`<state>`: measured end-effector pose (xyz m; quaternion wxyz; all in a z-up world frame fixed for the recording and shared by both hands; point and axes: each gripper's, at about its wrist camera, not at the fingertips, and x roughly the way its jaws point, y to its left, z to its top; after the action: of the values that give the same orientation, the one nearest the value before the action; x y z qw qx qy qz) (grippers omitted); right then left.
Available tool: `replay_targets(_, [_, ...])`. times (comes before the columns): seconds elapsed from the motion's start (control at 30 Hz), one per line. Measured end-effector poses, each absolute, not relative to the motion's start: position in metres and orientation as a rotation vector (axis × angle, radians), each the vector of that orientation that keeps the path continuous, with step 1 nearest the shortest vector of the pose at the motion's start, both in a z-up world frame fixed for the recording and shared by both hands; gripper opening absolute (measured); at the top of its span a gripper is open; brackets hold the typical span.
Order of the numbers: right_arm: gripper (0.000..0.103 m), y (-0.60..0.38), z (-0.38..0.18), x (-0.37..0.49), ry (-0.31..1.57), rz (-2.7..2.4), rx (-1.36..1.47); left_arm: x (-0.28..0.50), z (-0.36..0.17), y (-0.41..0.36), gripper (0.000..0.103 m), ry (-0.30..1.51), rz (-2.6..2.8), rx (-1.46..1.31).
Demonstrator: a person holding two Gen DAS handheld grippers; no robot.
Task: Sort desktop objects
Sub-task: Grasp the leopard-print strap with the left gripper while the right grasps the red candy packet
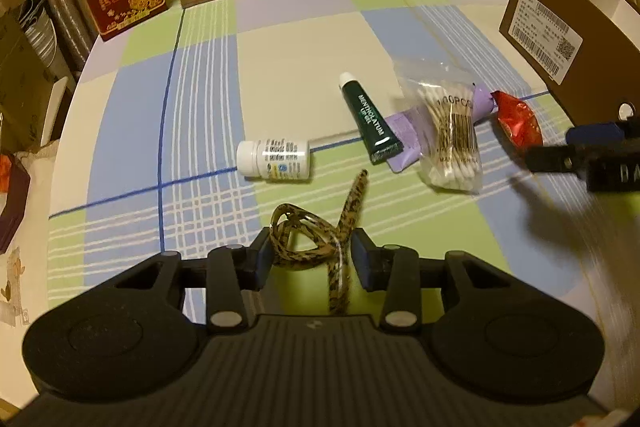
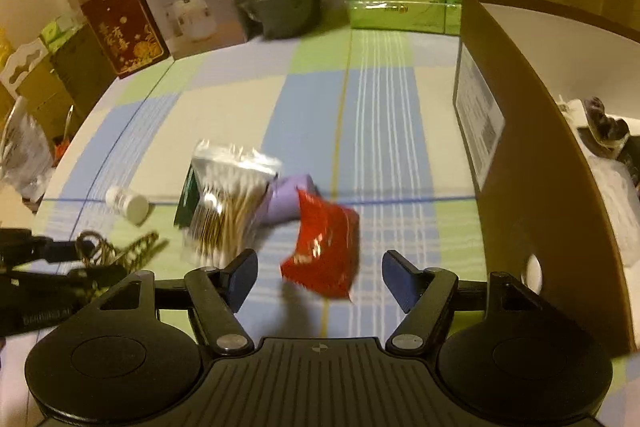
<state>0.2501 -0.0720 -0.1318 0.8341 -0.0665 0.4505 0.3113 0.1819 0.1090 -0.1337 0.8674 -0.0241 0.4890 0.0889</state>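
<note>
The brown cardboard box (image 2: 532,155) walls off my right side, so swinging wide there risks clipping its edge; leftward and ahead the checked tablecloth (image 1: 304,59) gives plenty of open room. My right gripper (image 2: 318,279) is spread wide with nothing in it, the red packet (image 2: 326,247) lying on the cloth just ahead between its fingers. Close carelessly and I may drag the purple pouch (image 2: 286,201) and cotton swab bag (image 1: 450,135) touching it (they overlap). My left gripper (image 1: 312,255) is clamped on the leopard-print band (image 1: 320,227); its loose tail could snag the white pill bottle (image 1: 274,161) nearby.
</note>
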Motion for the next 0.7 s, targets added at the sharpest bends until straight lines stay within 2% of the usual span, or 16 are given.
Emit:
replay_targets(0.13, [0.056, -0.065, -0.137, 0.262, 0.956, 0.640, -0.133, 0.189, -0.136, 0.108, 0.041, 1.027, 0.190, -0.043])
replay_targets(0.2, [0.043, -0.063, -0.142, 0.269, 0.972, 0.632, -0.136, 0.191, -0.137, 0.108, 0.041, 1.029, 0.189, -0.041])
replay_targets(0.3, [0.030, -0.064, -0.147, 0.273, 0.991, 0.641, -0.134, 0.194, -0.139, 0.106, 0.041, 1.034, 0.189, -0.026])
replay_targets(0.7, [0.027, -0.084, -0.144, 0.243, 1.031, 0.699, -0.171, 0.193, -0.141, 0.104, 0.038, 1.041, 0.186, -0.022])
